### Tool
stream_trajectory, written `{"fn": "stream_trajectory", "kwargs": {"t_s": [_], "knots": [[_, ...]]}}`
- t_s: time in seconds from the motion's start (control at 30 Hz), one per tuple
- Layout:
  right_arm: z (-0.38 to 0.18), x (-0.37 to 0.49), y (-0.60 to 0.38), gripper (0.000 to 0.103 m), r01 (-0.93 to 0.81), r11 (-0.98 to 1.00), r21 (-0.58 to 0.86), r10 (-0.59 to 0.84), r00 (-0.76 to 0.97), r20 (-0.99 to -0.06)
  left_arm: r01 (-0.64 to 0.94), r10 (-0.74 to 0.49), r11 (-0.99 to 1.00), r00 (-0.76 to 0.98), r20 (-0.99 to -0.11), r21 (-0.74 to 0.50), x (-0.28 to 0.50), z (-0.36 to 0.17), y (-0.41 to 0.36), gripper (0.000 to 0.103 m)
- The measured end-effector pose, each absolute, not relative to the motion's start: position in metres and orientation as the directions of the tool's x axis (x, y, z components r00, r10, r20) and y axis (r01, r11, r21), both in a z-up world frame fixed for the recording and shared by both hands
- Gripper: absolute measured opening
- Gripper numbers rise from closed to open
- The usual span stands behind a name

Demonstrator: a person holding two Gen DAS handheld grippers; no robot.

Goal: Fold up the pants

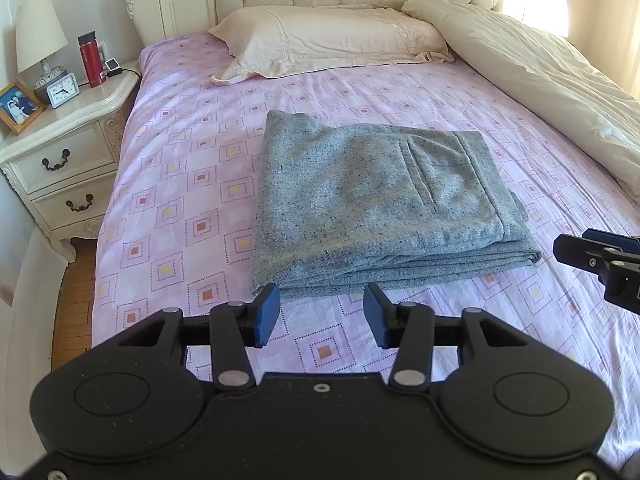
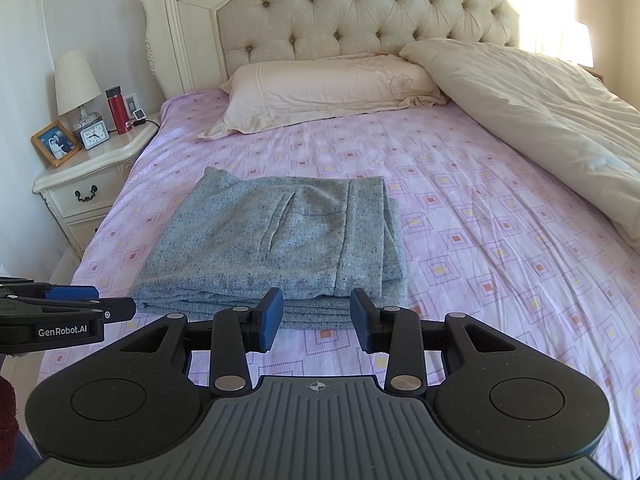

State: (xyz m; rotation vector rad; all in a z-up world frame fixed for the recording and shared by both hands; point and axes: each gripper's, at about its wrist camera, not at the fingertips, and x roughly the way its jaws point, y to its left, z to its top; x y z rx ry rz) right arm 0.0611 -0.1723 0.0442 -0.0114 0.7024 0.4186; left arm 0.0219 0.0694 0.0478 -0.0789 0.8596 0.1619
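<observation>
- Left tool (image 1: 322,314): jaws spread apart, nothing gripped; held just short of the near folded edge.
- Right tool (image 2: 316,318): likewise released and empty, equally near.
- Pants (image 1: 372,196): grey speckled cloth, stacked in a squat rectangle of several layers, pocket uppermost, lying directly ahead on the bed (image 1: 180,184); folding is judged essentially complete.
</observation>
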Motion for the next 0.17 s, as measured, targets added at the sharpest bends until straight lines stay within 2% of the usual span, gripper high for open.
{"fn": "stream_trajectory", "kwargs": {"t_s": [0.17], "knots": [[0.0442,0.061,-0.1723,0.036,-0.377,0.917,0.129,0.37,0.684,-0.629,-0.17,0.109,0.985,0.645,-0.757,-0.002,0.0214,0.048,0.0698,0.054]]}}
